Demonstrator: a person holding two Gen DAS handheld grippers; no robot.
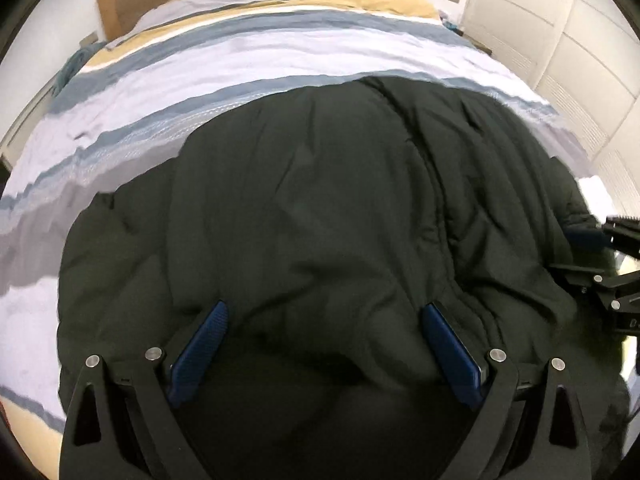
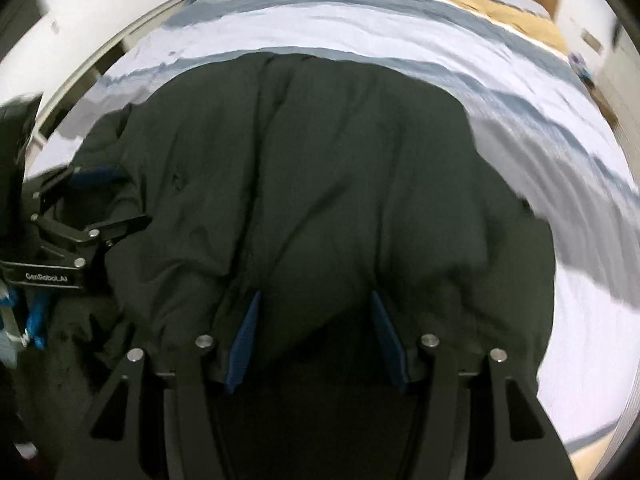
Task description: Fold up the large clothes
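Both tongs, left [image 1: 324,344] and right [image 2: 316,332], pinching padded jacket [image 1: 320,200] bunches, lowering the fold onto the bed [image 1: 240,60] ahead.

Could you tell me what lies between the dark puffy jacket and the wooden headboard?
Only the striped bedcover lies between the dark puffy jacket and wooden headboard, in the left wrist view.

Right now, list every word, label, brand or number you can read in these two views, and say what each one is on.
"GenRobot.AI": white lettering on the black body of the left gripper, seen in the right wrist view.
Nothing else is legible: the dark padded jacket and the striped bedding show no text.
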